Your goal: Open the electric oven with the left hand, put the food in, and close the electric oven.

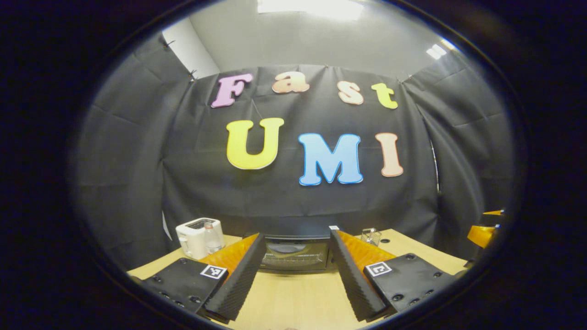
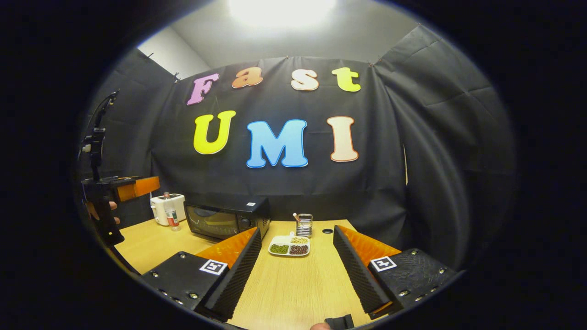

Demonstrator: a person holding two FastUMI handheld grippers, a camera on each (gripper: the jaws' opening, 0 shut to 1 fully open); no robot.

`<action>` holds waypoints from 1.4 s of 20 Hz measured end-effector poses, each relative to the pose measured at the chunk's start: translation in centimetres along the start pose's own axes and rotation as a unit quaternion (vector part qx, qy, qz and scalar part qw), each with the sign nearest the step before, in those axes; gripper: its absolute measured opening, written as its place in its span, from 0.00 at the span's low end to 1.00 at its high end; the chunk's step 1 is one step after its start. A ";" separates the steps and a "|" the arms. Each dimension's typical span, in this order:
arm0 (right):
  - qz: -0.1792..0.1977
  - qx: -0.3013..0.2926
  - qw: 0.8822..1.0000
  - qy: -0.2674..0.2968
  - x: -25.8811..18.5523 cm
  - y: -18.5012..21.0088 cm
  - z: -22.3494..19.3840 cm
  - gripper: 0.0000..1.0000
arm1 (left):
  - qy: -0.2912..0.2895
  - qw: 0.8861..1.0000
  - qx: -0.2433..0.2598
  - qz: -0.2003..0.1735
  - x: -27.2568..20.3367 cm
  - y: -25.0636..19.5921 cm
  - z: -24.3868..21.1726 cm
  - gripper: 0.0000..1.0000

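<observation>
The black electric oven (image 1: pixel 296 254) stands at the back of the wooden table with its glass door closed, straight ahead between my left gripper's fingers. My left gripper (image 1: pixel 297 240) is open and empty, some way short of the oven. In the right gripper view the oven (image 2: pixel 227 219) sits left of centre, and a white divided plate of beans and grains (image 2: pixel 290 246) lies on the table beside it. My right gripper (image 2: pixel 297 236) is open, empty, and well back from the plate. The left gripper (image 2: pixel 121 190), held by a hand, shows at the far left.
A white toaster (image 1: pixel 197 236) with a small bottle (image 1: pixel 211 238) in front stands left of the oven. A wire holder (image 2: pixel 304 224) stands behind the plate. The table (image 2: pixel 293 284) ends near the cloth wall, with a round hole (image 2: pixel 327 231) in its top.
</observation>
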State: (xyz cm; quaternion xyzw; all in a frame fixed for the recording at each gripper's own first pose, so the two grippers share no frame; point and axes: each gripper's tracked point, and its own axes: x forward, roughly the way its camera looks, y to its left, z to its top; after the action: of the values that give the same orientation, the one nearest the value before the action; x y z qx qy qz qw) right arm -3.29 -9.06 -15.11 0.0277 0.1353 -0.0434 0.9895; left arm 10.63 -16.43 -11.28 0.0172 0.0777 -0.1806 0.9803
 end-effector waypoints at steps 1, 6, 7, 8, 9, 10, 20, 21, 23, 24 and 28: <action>0.005 -0.001 1.000 0.004 -0.4 -0.3 -0.1 0.98 | -0.002 1.000 0.000 0.008 -1.3 0.0 0.4 0.98; 0.021 0.010 1.000 -0.002 -2.0 0.1 1.0 0.98 | -0.005 1.000 -0.001 0.013 -5.8 -0.3 1.9 0.98; 0.023 0.012 1.000 -0.006 -2.2 0.4 1.3 0.98 | -0.009 1.000 0.003 0.014 -6.6 -0.1 2.4 0.98; 0.024 0.015 1.000 -0.011 -2.3 0.6 1.7 0.98 | -0.014 1.000 0.008 0.016 -7.3 0.3 2.7 0.98; 0.023 0.015 1.000 -0.013 -2.3 0.8 2.0 0.97 | -0.020 1.000 0.012 0.021 -7.9 0.7 3.2 0.98; 0.024 0.015 0.999 -0.017 -2.4 1.0 2.2 0.98 | -0.020 0.999 0.017 0.023 -8.4 1.1 3.2 0.97; 0.030 0.027 0.999 -0.033 -1.7 3.2 3.5 0.98 | -0.024 0.999 0.010 0.035 -10.2 4.0 3.7 0.99; 0.031 0.028 0.999 -0.033 -1.7 3.4 3.5 0.98 | -0.024 0.999 0.011 0.039 -10.2 4.4 3.7 0.99; 0.032 0.030 0.998 -0.033 -1.6 3.9 3.5 0.98 | -0.026 0.999 0.010 0.042 -10.2 5.1 3.9 0.98; 0.033 0.029 0.999 -0.031 -1.4 4.1 3.5 0.98 | -0.027 0.999 0.008 0.044 -10.2 5.4 4.1 0.98; 0.026 0.026 0.999 -0.033 -1.0 4.4 3.8 0.98 | -0.033 0.998 0.006 0.052 -10.0 6.8 4.2 0.98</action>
State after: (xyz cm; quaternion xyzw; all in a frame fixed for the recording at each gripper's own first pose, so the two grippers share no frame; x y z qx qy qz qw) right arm -2.84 -4.90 -11.02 0.0554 0.1005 -0.0216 0.9932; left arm 4.41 -6.79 -5.50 0.0211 0.0435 -0.1302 0.9903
